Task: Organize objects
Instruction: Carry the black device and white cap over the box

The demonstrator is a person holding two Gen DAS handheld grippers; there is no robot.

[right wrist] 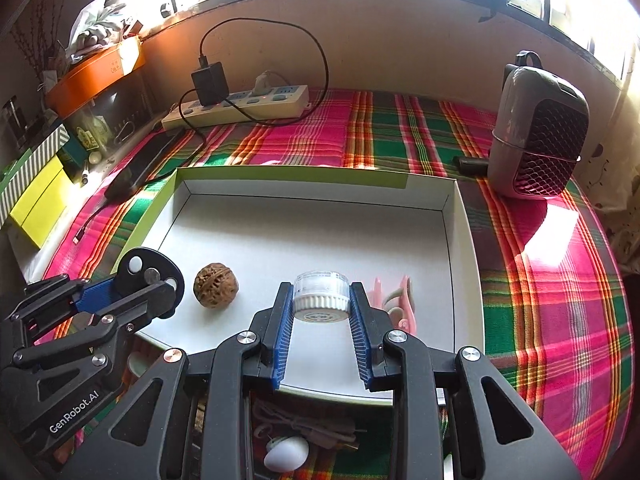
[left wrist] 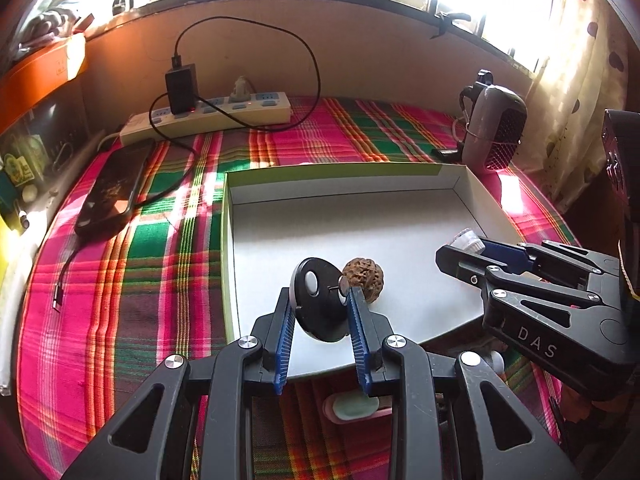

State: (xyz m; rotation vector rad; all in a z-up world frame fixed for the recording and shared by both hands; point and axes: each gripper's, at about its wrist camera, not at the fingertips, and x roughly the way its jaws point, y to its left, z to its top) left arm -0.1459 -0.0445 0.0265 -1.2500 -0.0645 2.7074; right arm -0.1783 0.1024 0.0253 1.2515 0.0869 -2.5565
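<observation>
Mid-delivery into the white box, two items carried in at once. At left, left gripper clenched on a black disc with round buttons, pitched steeply down over the box's near-left corner, just beside the walnut lying on the floor. At right, right gripper clamped on a small clear jar with white ribbed cap, likewise angled down, near a pink clip-like piece. Next, probably: lower each onto bare floor, release, keep clear of the walnut.
</observation>
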